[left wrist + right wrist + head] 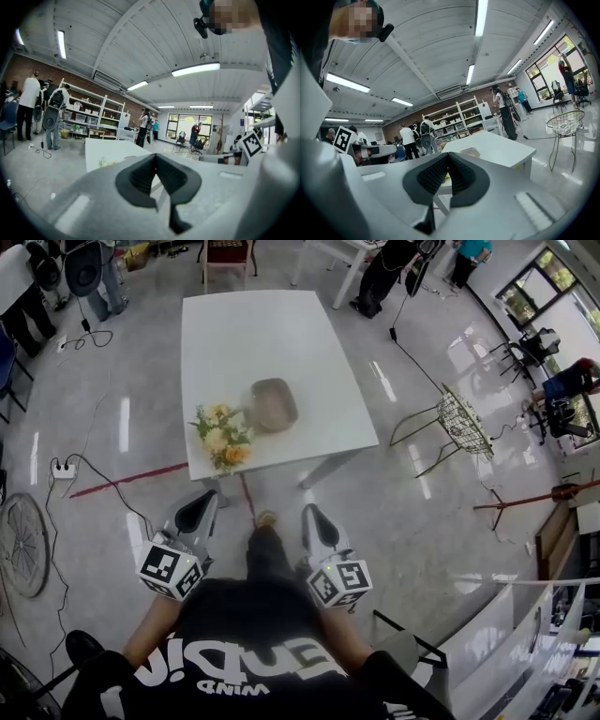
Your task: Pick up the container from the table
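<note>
Here we hold the left gripper (200, 510) and the right gripper (315, 521) low, short of the near edge of the white table (281, 334), each with its jaws pressed together on nothing. The container (274, 404) sits on the table well apart from both, at about one o'clock from the left gripper and eleven o'clock from the right. The flowers (223, 437) lie just beside it at seven o'clock.

1. Container (274, 404): we find its contents too small to tell.
2. Flowers (101, 162): we see only a blurred speck on the tabletop (110, 147).
3. Wheel (21, 545): cut off at the head view's left edge.
</note>
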`<state>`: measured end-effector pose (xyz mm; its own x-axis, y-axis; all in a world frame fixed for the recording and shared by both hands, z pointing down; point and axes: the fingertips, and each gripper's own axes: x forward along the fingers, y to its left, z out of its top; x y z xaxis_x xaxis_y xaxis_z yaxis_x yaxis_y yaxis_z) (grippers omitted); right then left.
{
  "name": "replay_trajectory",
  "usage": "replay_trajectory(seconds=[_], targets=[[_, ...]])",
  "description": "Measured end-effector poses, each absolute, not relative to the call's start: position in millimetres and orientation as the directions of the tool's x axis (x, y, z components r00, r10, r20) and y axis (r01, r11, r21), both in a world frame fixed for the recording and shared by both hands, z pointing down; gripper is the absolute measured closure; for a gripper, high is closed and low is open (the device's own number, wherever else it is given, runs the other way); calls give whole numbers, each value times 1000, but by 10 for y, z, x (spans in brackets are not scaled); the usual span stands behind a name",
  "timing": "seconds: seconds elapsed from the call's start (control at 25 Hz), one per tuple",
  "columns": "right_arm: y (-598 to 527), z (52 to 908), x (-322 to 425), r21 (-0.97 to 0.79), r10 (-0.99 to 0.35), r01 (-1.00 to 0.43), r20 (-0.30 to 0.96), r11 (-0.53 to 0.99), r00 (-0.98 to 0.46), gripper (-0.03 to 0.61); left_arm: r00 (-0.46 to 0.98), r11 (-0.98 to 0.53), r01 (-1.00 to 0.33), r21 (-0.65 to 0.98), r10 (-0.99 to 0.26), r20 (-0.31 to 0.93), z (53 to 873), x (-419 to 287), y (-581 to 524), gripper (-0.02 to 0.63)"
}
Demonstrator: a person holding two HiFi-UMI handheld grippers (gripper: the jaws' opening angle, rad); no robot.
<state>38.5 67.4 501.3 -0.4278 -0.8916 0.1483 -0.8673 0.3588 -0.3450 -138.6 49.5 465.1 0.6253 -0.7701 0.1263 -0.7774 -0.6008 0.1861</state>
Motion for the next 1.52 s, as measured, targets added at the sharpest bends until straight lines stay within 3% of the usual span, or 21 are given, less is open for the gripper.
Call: replay_trajectory(seconds=[0.8, 1.12, 1.36, 1.52], targets=[[-1646, 4767, 1200, -365, -826, -802, 134, 472, -547, 578, 516, -494, -855, 156, -840, 166, 4394, -574, -1707, 612], [-1998, 4834, 886, -388, -782, -757, 129, 526, -610, 578, 489, -466, -871, 156, -854, 179, 4436, -759, -2001, 612], [-2192, 4776, 765, -379, -806, -777, 121, 502, -579, 577, 525, -496, -848, 186, -833, 171, 4458, -911, -2277, 612], [-2238, 4713, 816, -375, -829, -801, 128, 467, -544, 531, 566, -535, -821, 199, -808, 164, 4424, -859, -2352, 612]])
